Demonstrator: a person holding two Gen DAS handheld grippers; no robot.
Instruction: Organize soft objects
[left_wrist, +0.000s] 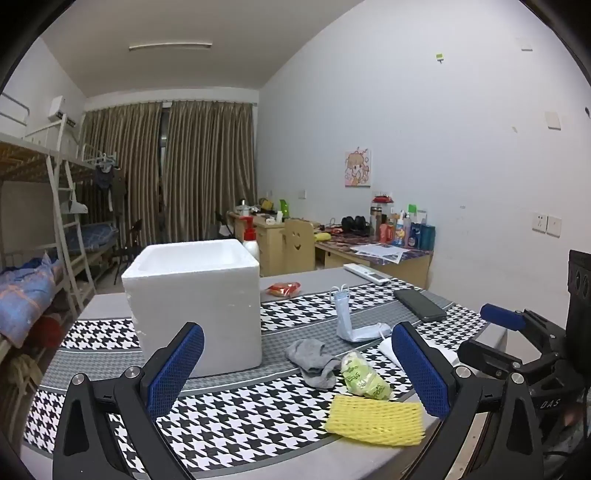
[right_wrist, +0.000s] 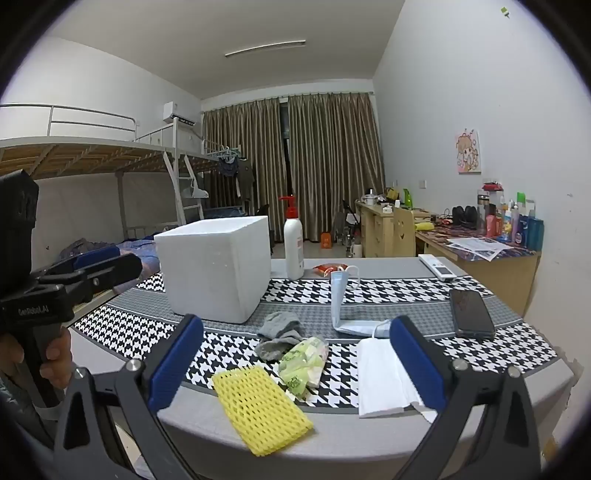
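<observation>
The foam box (left_wrist: 195, 306) blocked the tabletop's (left_wrist: 236, 417) left side; bare cloth lay before it, clutter at right.

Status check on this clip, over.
Both grippers' jaws open, empty. Yellow foam net sleeve, grey sock loose beside white foam box. Nothing blocking.

a houndstooth-covered table (right_wrist: 369, 439) bears a foam box (right_wrist: 216, 267), sock (right_wrist: 279, 332), yellow net (right_wrist: 258, 410), masks (right_wrist: 341, 306) and phone (right_wrist: 471, 314).

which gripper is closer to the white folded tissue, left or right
Right. The right gripper hangs open just short of the table edge, its right jaw directly over the white folded tissue. The left gripper, also open, sits farther left, facing the foam box.
</observation>
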